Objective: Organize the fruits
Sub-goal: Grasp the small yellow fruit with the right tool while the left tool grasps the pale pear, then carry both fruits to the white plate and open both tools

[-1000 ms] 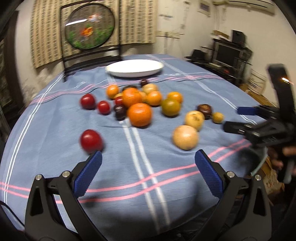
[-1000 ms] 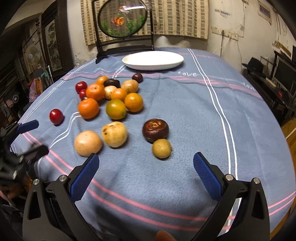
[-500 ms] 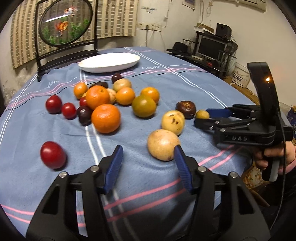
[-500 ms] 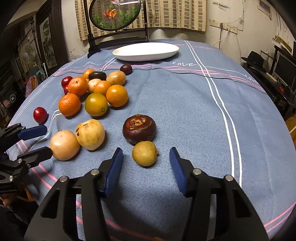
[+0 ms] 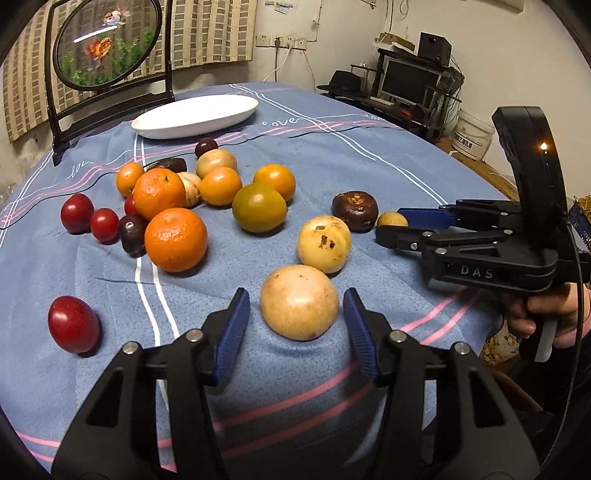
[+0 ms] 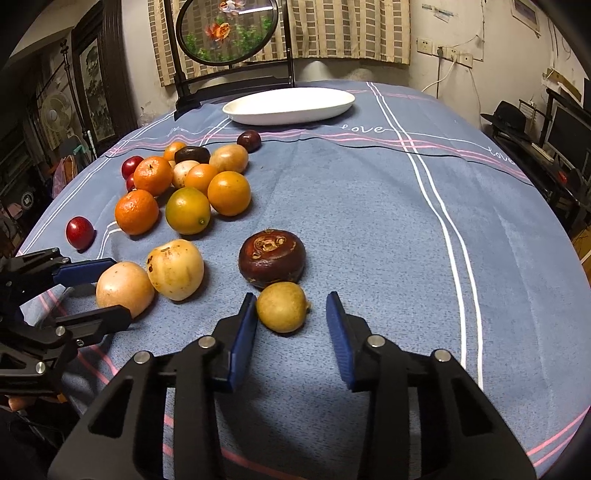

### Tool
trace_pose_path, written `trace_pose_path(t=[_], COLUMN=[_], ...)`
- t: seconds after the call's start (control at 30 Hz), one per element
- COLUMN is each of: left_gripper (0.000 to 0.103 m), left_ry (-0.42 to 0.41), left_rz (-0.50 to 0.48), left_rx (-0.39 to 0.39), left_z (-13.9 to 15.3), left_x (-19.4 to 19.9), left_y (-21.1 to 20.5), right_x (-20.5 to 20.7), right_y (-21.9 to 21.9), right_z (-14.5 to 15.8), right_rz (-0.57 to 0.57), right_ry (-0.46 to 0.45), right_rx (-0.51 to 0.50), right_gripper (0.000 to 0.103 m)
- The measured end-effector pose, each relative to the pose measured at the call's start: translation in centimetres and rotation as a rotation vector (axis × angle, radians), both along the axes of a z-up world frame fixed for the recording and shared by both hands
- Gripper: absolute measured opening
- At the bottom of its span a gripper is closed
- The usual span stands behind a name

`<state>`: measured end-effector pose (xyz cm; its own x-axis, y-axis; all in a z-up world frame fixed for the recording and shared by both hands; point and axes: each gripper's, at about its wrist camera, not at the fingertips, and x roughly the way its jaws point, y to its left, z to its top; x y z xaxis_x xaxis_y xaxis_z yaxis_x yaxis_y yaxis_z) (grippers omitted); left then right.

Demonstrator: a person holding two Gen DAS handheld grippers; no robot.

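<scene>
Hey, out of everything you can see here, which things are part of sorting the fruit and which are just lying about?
Part of the job:
pale round fruit between the left gripper fingers
small yellow fruit between the right gripper fingers
white dish

Lying about:
goldfish screen
black hat
monitor

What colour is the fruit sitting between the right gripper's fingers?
Yellowish-tan: the small round fruit between the right gripper fingers, clearest in the right wrist view.
</scene>
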<state>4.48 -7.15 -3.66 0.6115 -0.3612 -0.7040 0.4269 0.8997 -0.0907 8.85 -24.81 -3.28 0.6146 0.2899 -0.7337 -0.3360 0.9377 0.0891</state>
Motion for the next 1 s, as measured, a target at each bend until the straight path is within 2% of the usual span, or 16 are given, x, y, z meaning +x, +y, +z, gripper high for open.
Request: trace_pose_path(t=[0.13, 0.3, 0.4, 0.6, 0.8, 1.0], left_gripper=[0.054, 0.044, 0.044, 0.044, 0.044, 0.044], left_ry=[0.014, 0.024, 0.027, 0.037, 0.026, 0.003], left_rz=[-0.001, -0.01, -0.014, -0.011, -0.036, -0.007], left_rx=[0.005, 0.003, 0.007, -0.029, -0.076, -0.112], left_z=[-0.3, -0.5, -0.5, -0.2, 2.2, 5.6], left_x=[0.2, 0.6, 0.4, 0.6, 1.3, 4.9], left_y=[-0.1, -0.1, -0.1, 0.4, 1.7, 3.6], right_x=[0.0, -0.2, -0.5, -0.4, -0.3, 2.4], right_y=[0.0, 0.4, 0.8, 0.8, 0.8, 1.7], right_z=[0.0, 0.0, 0.1, 0.3, 2.4, 5.6], right_rz=[0.003, 0.013, 0.032, 0.04, 0.064, 0.077], right_ry=[-0.003, -0.008, -0.013, -0.016, -0.056, -0.131], right_rx=[-0.012, -0.031, -0.047, -0.052, -0.012, 0.016], right_gripper=[0.04, 0.038, 0.03, 0.03, 0.03, 0.03])
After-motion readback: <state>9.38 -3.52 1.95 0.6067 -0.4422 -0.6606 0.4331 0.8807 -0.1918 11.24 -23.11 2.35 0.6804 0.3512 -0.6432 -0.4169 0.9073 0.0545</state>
